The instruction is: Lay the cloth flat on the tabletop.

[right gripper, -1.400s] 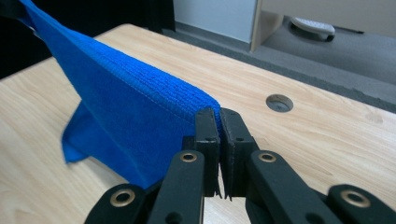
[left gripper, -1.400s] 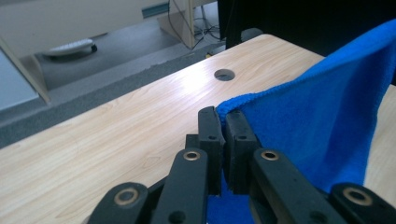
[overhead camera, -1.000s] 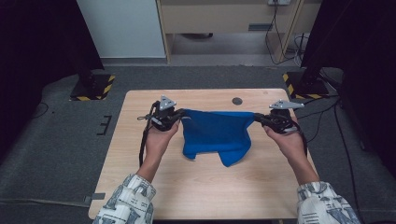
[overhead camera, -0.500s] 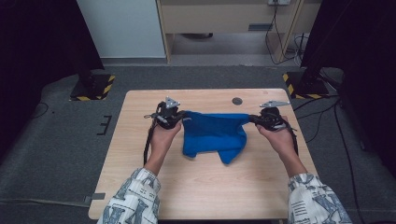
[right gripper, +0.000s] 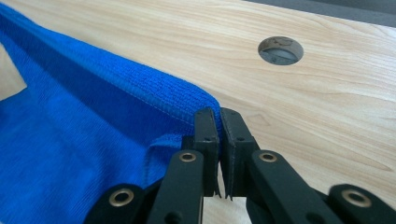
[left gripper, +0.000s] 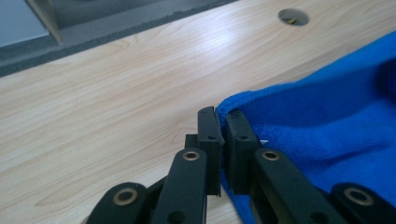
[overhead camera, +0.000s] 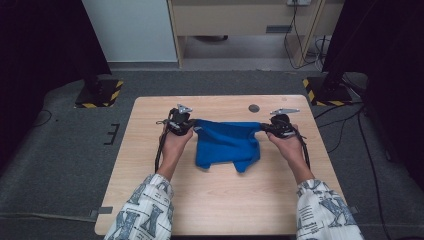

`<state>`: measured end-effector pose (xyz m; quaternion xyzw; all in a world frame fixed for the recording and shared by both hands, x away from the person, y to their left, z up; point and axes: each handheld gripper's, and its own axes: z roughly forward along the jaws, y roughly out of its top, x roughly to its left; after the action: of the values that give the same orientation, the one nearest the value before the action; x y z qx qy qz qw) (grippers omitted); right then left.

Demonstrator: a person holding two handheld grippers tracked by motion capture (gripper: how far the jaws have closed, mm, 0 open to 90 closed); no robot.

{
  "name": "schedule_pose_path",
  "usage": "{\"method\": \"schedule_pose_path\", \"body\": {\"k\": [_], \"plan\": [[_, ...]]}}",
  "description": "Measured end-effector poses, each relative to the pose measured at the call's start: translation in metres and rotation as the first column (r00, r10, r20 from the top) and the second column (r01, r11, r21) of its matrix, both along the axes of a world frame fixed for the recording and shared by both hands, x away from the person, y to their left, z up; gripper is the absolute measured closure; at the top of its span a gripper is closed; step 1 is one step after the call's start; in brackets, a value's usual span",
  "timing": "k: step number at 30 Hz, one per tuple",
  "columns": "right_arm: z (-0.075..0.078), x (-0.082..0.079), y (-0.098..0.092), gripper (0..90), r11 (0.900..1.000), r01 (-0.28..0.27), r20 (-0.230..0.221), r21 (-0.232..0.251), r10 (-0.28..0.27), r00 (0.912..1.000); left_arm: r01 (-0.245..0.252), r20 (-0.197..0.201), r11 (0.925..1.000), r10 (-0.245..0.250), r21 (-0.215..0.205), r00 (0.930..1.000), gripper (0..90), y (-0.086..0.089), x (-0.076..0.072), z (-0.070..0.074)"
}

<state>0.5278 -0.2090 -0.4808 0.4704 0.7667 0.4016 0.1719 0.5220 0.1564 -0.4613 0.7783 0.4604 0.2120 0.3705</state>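
Note:
A blue cloth (overhead camera: 227,142) hangs stretched between both grippers above the wooden table (overhead camera: 220,205), its lower part draping onto the tabletop. My left gripper (overhead camera: 192,125) is shut on the cloth's upper left corner; in the left gripper view the jaws (left gripper: 219,121) pinch the blue hem (left gripper: 299,121). My right gripper (overhead camera: 262,127) is shut on the upper right corner, and in the right gripper view the corner (right gripper: 196,100) sits between the closed jaws (right gripper: 218,116). The top edge runs taut from one gripper to the other.
A round cable hole (overhead camera: 254,108) lies in the table behind the cloth, also seen as a hole (right gripper: 280,50) and a hole (left gripper: 293,17). Beyond the table stand a white cabinet (overhead camera: 130,30), a wooden desk (overhead camera: 240,20) and yellow-black striped stand bases (overhead camera: 97,92).
Both grippers have moved slightly toward the table's far side with the cloth, and the cloth's lower part has drawn in and hangs narrower. Both grips stay shut on the corners.

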Motion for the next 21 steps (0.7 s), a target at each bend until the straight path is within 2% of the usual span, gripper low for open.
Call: {"method": "schedule_pose_path", "body": {"k": [3,5,7,8,10,12,15,20,21], "plan": [[-0.003,0.006,0.001,86.3,1.000,0.019,-0.016,0.012,-0.019,0.9997,-0.006,-0.007,0.9998,0.006,-0.019,1.0000,85.5,0.001,0.004,-0.005],[-0.004,0.010,0.003,83.7,1.000,0.021,-0.027,0.011,-0.021,0.9994,-0.016,-0.010,0.9987,0.016,-0.049,0.9998,84.2,0.004,0.007,-0.007],[-0.003,0.015,0.004,75.5,1.000,0.026,-0.038,0.011,-0.025,0.9990,-0.053,0.000,0.9970,0.053,-0.057,0.9986,75.3,0.006,0.009,-0.009],[-0.002,0.017,0.005,68.6,0.999,0.037,-0.032,0.009,-0.037,0.9988,-0.058,0.003,0.9954,0.058,-0.076,0.9983,69.1,0.008,0.010,-0.009],[0.000,0.021,0.005,59.3,0.999,0.052,-0.021,0.014,-0.052,0.9984,-0.058,-0.004,0.9911,0.058,-0.119,0.9983,63.4,0.011,0.012,-0.010],[0.003,0.021,0.005,47.6,0.998,0.064,-0.001,0.011,-0.064,0.9980,-0.061,0.008,0.9900,0.062,-0.127,0.9980,56.0,0.013,0.012,-0.009],[0.007,0.021,0.002,35.4,0.996,0.080,0.015,0.036,-0.080,0.9966,-0.060,0.017,0.9893,0.063,-0.133,0.9979,52.8,0.014,0.011,-0.007],[0.009,0.019,0.004,25.4,0.996,0.074,0.028,0.040,-0.075,0.9968,-0.050,0.056,0.9908,0.058,-0.126,0.9968,41.5,0.011,0.008,-0.002],[0.010,0.018,0.005,25.2,0.997,0.070,0.026,0.038,-0.071,0.9972,-0.052,0.051,0.9896,0.059,-0.134,0.9969,38.8,0.010,0.007,-0.001]]}}
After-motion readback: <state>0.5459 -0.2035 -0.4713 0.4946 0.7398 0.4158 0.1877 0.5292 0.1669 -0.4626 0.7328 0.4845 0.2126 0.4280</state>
